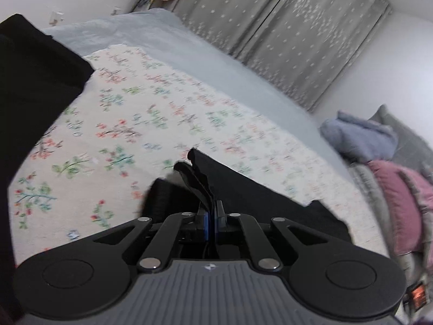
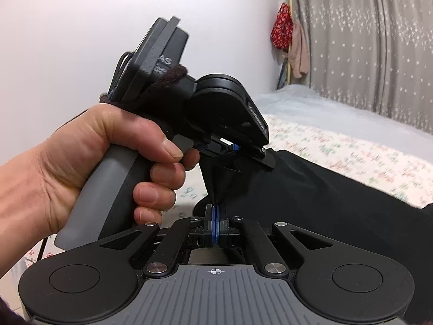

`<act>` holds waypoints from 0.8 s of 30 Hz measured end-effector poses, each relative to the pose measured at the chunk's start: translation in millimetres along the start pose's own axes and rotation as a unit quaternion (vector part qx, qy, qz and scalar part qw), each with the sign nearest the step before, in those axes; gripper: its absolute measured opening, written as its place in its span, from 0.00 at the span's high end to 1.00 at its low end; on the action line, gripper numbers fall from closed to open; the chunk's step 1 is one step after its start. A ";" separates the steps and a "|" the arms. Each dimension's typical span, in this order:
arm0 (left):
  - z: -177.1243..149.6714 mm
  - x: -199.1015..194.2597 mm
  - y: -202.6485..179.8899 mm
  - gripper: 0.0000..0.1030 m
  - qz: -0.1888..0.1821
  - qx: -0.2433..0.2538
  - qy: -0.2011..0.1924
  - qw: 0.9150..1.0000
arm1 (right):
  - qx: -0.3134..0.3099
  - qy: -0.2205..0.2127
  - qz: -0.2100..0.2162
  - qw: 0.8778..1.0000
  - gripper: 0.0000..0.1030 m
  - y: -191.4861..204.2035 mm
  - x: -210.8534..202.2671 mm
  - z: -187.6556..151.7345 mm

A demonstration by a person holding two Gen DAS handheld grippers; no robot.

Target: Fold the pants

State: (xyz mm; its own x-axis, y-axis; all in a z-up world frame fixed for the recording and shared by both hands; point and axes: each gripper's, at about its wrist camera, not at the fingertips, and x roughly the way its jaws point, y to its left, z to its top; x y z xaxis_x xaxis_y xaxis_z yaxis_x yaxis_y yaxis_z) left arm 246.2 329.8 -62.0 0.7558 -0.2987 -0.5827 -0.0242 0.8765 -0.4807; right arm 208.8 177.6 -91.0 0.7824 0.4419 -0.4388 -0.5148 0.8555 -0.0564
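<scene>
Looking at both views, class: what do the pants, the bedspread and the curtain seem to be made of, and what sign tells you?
Pants: black matte woven cloth, probably; it drapes and puckers where the right gripper pinches it.
Bedspread: soft cream cloth with a printed floral pattern, perhaps cotton; dull, no sheen.
Curtain: grey fabric hanging in vertical folds, with pale star marks, printed or woven; cannot tell which.

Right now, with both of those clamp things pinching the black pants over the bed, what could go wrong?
1. Both the left gripper and right gripper pinch only a thin edge of the pants, so the fabric might slip free.
2. The grippers sit close together, so they might bump.
3. The hanging cloth might bunch on the floral sheet.
</scene>
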 end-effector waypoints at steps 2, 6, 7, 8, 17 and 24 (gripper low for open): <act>-1.7 1.9 5.6 0.88 0.004 -0.007 0.008 1.000 | 0.002 0.015 0.007 1.000 1.00 -0.4 7.2 -3.8; -1.1 0.2 11.3 0.86 0.007 -0.013 0.018 1.000 | 0.009 0.027 0.019 0.999 1.00 -0.8 10.8 -12.3; 0.0 -1.8 13.8 0.85 0.010 -0.020 0.020 1.000 | 0.010 0.030 0.022 0.999 1.00 -2.6 12.4 -11.9; 1.6 -4.7 16.9 0.84 0.016 -0.028 0.021 0.999 | 0.010 0.033 0.023 0.999 1.00 -4.1 12.5 -13.1; 5.5 -25.7 18.5 0.82 0.059 -0.011 0.019 0.998 | 0.007 0.092 0.080 0.993 0.72 -12.0 -5.2 -21.8; 5.5 -40.5 -26.7 0.77 0.031 0.034 -0.008 0.999 | 0.101 0.054 0.093 0.989 0.34 -94.6 -133.1 14.5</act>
State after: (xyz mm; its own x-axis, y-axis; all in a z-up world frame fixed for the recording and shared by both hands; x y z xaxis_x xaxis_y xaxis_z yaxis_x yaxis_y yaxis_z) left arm 219.8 320.6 -22.0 0.7649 -0.2367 -0.5991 -0.0275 0.9172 -0.3975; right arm 158.5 41.7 -14.3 0.6330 0.5751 -0.5182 -0.5581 0.8029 0.2094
